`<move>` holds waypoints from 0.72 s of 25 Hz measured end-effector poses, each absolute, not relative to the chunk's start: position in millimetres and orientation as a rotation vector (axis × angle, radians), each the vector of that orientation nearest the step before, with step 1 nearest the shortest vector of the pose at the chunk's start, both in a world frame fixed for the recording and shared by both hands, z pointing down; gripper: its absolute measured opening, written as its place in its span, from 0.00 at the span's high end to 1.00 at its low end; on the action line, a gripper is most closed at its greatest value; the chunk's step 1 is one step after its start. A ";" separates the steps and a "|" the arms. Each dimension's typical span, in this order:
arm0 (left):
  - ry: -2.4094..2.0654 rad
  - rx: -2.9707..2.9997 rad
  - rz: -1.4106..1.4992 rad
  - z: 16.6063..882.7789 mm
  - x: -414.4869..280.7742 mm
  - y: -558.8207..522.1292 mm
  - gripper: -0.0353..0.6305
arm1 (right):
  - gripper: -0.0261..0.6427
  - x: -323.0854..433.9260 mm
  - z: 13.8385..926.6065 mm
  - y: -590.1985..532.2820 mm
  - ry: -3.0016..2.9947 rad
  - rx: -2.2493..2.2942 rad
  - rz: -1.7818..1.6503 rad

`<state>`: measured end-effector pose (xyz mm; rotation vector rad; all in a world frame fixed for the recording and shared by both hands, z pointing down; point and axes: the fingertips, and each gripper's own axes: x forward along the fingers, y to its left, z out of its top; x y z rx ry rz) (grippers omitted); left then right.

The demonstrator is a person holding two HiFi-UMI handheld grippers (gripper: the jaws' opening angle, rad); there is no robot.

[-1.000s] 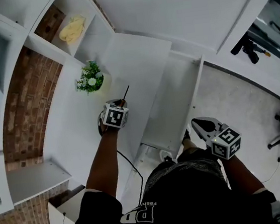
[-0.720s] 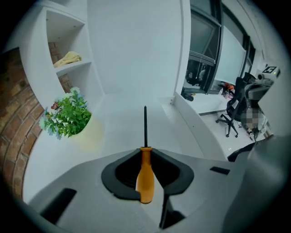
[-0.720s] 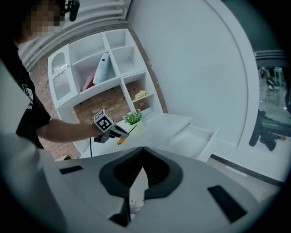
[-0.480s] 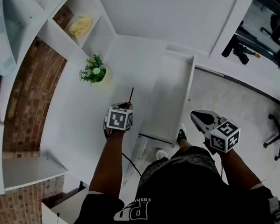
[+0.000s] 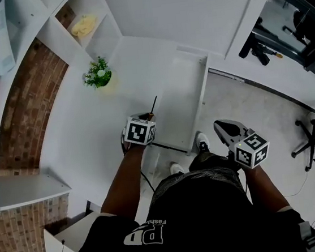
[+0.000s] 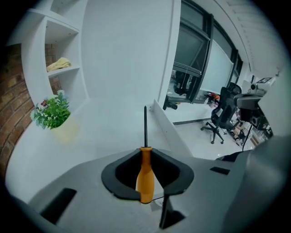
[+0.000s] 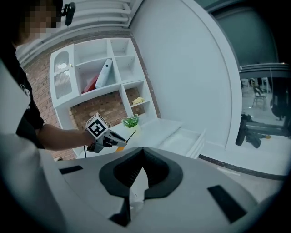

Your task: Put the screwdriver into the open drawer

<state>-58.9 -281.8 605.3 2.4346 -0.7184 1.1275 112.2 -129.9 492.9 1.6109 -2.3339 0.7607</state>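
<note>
R tongs (image 7: pixel 142 148) closed together w/ nothing in them, out over the floor right of the drawer (image 5: pixel 186 102). L tongs (image 6: pixel 145 149) clamped on screwdriver (image 6: pixel 145 175) by its orange handle, shaft pointing fwd, above tabletop (image 5: pixel 83 126) w/ tip near the open drawer's left rim. Plant (image 5: pixel 97 74) further back on tabletop

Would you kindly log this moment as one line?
left gripper: shut on screwdriver; right gripper: shut, empty; drawer: open, screwdriver not inside

wall: brick (image 5: pixel 24 110) | shelves (image 5: pixel 49 33): white | counter (image 5: pixel 83 123): white, potted plant (image 5: pixel 97 73) | floor (image 5: pixel 258 110): pale | office chair (image 6: pixel 223 116): black
</note>
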 end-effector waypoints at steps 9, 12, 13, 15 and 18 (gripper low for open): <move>-0.667 2.382 1.189 635.7 -10.2 -268.9 0.83 | 0.96 143.4 505.5 -138.0 -2.326 1.551 0.790; -0.690 2.357 1.197 646.8 7.4 -275.9 0.83 | 0.96 163.9 510.0 -143.2 -2.316 1.527 0.810; -0.704 2.349 1.205 650.2 11.8 -278.5 0.83 | 0.96 170.8 511.6 -144.9 -2.313 1.522 0.821; -0.743 2.350 1.232 656.4 18.8 -286.1 0.83 | 0.96 182.6 515.5 -148.0 -2.307 1.510 0.840; -0.745 2.315 1.258 676.5 30.4 -289.7 0.82 | 0.96 196.6 525.0 -153.4 -2.297 1.486 0.874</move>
